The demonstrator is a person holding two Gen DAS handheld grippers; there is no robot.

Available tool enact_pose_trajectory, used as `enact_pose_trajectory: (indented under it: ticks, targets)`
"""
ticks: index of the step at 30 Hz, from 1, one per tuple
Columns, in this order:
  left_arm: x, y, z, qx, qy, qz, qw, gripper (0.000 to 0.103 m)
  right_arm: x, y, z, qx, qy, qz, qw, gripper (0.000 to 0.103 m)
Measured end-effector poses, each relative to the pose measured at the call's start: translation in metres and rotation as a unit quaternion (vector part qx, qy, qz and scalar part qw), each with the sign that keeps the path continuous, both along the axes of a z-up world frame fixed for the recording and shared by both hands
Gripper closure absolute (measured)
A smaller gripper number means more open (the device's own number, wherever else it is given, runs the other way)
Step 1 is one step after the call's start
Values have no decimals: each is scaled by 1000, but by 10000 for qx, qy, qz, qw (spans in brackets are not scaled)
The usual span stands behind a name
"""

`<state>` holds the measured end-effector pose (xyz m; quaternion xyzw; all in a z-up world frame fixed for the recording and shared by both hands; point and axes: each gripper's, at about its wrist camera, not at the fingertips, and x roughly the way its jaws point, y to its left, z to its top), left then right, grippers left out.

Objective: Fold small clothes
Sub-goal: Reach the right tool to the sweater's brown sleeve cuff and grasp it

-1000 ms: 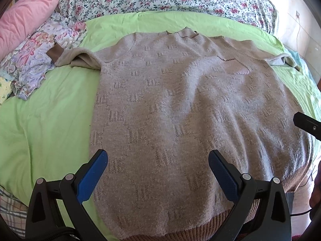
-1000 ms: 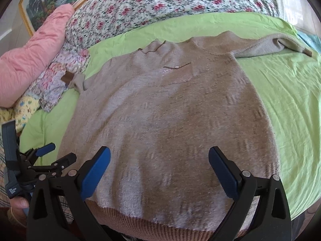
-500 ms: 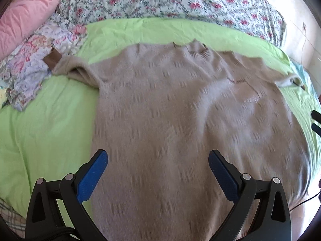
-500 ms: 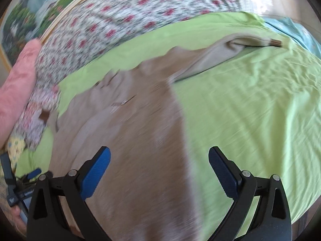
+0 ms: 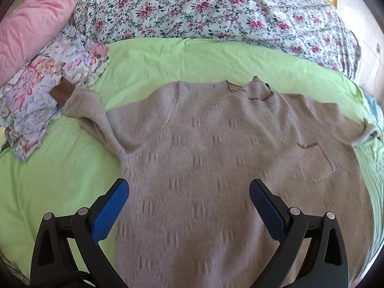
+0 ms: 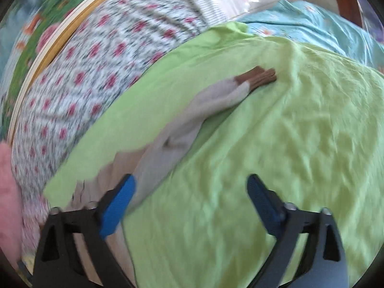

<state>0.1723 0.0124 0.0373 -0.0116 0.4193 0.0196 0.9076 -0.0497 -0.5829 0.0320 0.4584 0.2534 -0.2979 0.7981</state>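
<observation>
A beige knit sweater lies flat, front up, on the green bedsheet. Its left sleeve is bunched, with a brown cuff resting on floral cloth. My left gripper is open and empty above the sweater's lower body. In the blurred right wrist view the right sleeve stretches away to its brown cuff. My right gripper is open and empty over the sheet, its left finger by the sleeve's base.
A floral garment lies at the left beside a pink pillow. A floral quilt runs along the back. A light blue cloth lies beyond the sheet's right edge.
My left gripper has moved up the sweater toward the collar. My right gripper has swung right, off the sweater's body, and now faces the right sleeve and cuff. Both stay open.
</observation>
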Motion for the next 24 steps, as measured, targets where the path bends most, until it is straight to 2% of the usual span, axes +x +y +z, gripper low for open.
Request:
enact_pose_trajectory:
  ticks: [2, 7, 10, 13, 14, 15, 17, 20, 24]
  targets:
    - [10, -2, -4, 31, 77, 21, 10000, 2, 4, -21, -8, 179, -107, -155, 9997, 28]
    - [32, -8, -20, 16, 327, -24, 9995, 2, 16, -71, -33, 579, -313, -586, 9961, 31]
    - [42, -12, -28, 3, 407, -85, 9991, 2, 20, -94, -49, 842, -393, -770, 9927, 40]
    - [49, -17, -33, 26, 469, -118, 9988, 2, 22, -112, -60, 885, -312, -929, 9912, 57]
    - [51, -18, -35, 12, 498, -130, 9987, 2, 21, -116, -61, 845, -260, -963, 9914, 69]
    - [53, -19, -37, -4, 517, -140, 9986, 2, 21, -120, -61, 798, -248, -979, 9917, 83]
    - [54, -20, -38, -9, 506, -155, 9986, 2, 21, -120, -55, 654, -288, -951, 9929, 95]
    - [53, -21, -38, -80, 489, -165, 9986, 2, 29, -107, -33, 226, -402, -707, 9964, 96]
    - [49, -16, -33, -214, 432, -128, 9988, 2, 57, -68, 0, -116, -709, -8, 9974, 96]
